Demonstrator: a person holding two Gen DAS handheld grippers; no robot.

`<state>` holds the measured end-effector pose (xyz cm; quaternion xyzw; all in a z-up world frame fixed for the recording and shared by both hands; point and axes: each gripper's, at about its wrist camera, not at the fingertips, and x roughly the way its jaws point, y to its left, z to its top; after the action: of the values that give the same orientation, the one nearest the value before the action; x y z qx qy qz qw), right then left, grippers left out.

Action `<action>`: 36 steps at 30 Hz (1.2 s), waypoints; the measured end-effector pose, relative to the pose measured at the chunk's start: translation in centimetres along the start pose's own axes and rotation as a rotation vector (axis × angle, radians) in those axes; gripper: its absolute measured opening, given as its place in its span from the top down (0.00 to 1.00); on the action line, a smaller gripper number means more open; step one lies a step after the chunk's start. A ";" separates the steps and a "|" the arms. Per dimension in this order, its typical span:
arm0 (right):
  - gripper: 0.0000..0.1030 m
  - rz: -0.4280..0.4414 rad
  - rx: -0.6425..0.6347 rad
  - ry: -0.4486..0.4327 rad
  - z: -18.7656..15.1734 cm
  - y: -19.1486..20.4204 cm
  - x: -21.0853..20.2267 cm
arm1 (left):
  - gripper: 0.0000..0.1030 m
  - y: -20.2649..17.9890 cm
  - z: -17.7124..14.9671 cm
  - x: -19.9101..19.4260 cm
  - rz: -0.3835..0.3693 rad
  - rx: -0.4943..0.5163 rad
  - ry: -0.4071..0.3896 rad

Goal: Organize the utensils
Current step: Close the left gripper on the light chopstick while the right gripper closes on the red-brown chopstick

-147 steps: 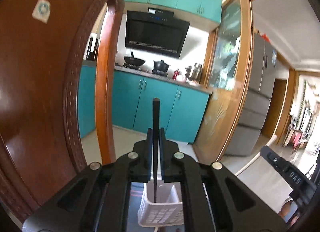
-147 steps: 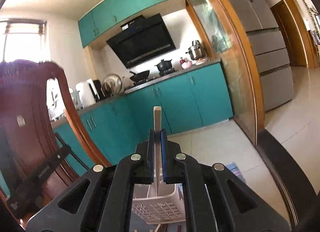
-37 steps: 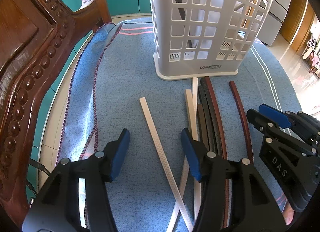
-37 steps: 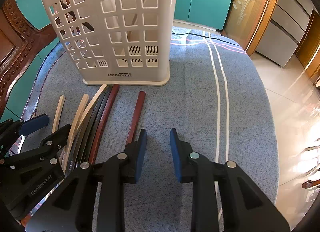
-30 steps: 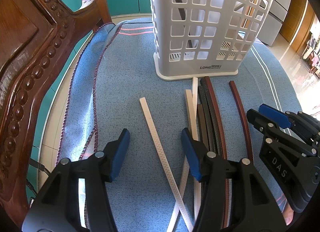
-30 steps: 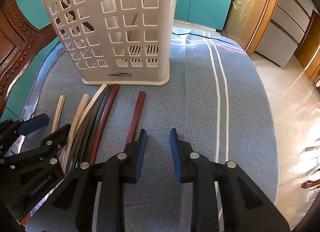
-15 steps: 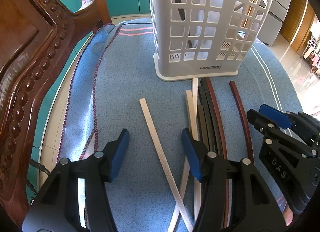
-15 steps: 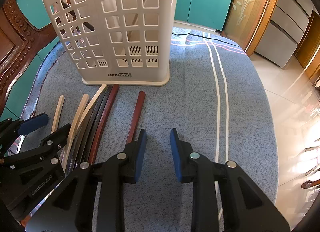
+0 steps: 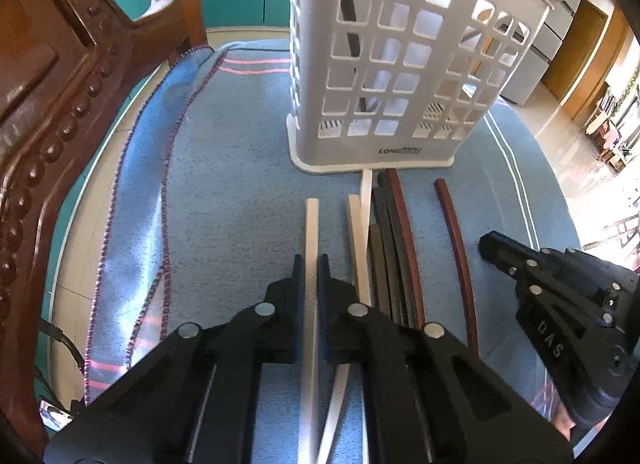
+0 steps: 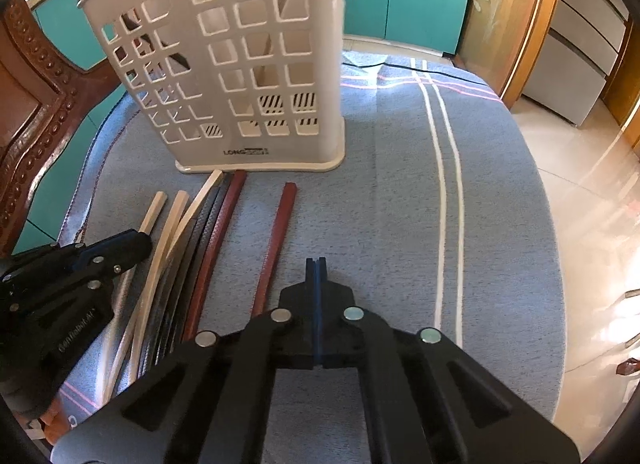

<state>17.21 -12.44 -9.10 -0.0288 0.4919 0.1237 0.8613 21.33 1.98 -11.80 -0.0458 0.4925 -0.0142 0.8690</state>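
Note:
A white slotted utensil basket (image 9: pixel 400 63) stands upright on the blue cloth; it also shows in the right wrist view (image 10: pixel 240 63). Several chopsticks lie in front of it: pale ones, dark ones (image 9: pixel 386 248) and reddish-brown ones (image 9: pixel 456 240). My left gripper (image 9: pixel 311 264) is shut on a white chopstick (image 9: pixel 311 232) that runs forward between its fingers. My right gripper (image 10: pixel 316 264) is shut and empty, just right of a reddish-brown chopstick (image 10: pixel 278 232). The left gripper shows in the right wrist view (image 10: pixel 132 244), over the pale chopsticks (image 10: pixel 168 232).
A carved wooden chair back (image 9: pixel 48 103) rises at the left of the table. The blue cloth (image 10: pixel 400 203) with white stripes covers the round table, whose edge falls off to the right toward the tiled floor (image 10: pixel 592 183). Teal cabinets stand behind.
Both grippers were open half a second ago. The left one has closed on the white chopstick and straightened it; the right one has closed on nothing.

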 end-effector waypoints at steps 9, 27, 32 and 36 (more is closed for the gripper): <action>1.00 -0.004 0.002 0.017 0.6 -1.1 0.2 | 0.93 0.5 0.4 -0.9 -0.010 -0.010 -0.031; 0.86 -0.013 -0.026 0.031 -0.2 0.2 0.9 | 0.93 0.1 0.2 0.5 -0.008 -0.017 0.008; 1.00 -0.032 -0.062 0.019 -0.7 1.3 0.7 | 0.93 0.0 0.1 0.7 -0.009 -0.015 0.004; 1.00 -0.001 -0.043 0.005 -0.8 1.1 0.0 | 0.93 0.0 0.3 -0.6 -0.027 -0.021 -0.027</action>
<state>16.27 -11.46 -9.44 -0.0480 0.4913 0.1336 0.8593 21.32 2.08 -11.13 -0.0616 0.4801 -0.0201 0.8748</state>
